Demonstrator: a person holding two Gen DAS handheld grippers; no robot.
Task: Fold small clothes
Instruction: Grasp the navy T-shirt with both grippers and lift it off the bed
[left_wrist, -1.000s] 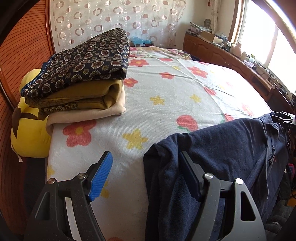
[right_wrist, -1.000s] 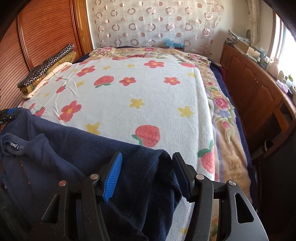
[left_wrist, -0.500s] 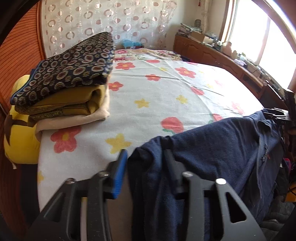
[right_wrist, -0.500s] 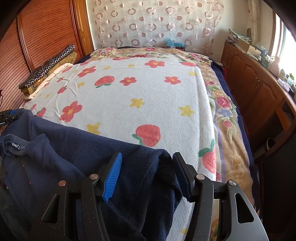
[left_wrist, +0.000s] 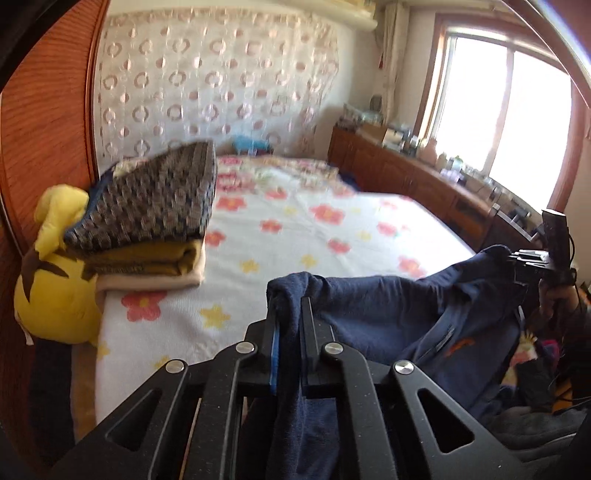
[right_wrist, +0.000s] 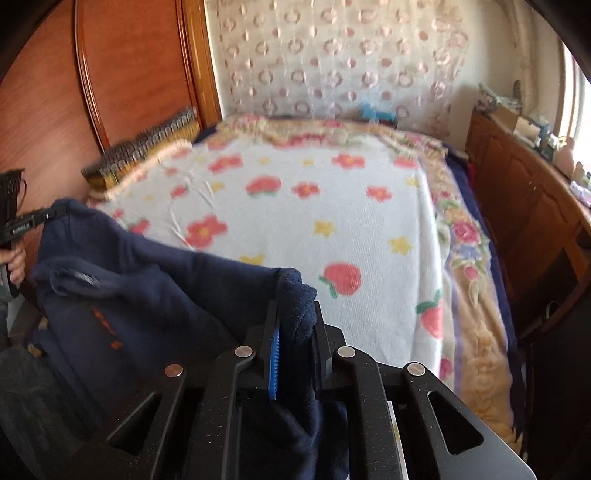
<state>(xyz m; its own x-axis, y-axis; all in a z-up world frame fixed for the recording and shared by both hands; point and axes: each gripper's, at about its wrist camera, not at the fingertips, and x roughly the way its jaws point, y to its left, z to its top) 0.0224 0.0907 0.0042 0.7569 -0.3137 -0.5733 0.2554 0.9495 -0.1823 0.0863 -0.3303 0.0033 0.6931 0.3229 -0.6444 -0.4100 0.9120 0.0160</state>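
Both grippers, left gripper (left_wrist: 290, 325) and right gripper (right_wrist: 295, 325), now pinch the navy garment (left_wrist: 388, 314) above the bed (left_wrist: 295, 229) (lifted, folding not begun).

Ahead of the claw, a bed under a white flower-printed blanket (left_wrist: 332, 236) reaches a wall draped in circle-patterned sheer curtain (left_wrist: 221, 92). Left, a reddish wooden panel (right_wrist: 140, 74). Right, a brown wooden cabinet (right_wrist: 524, 192) beneath a sunlit window (left_wrist: 506, 110).
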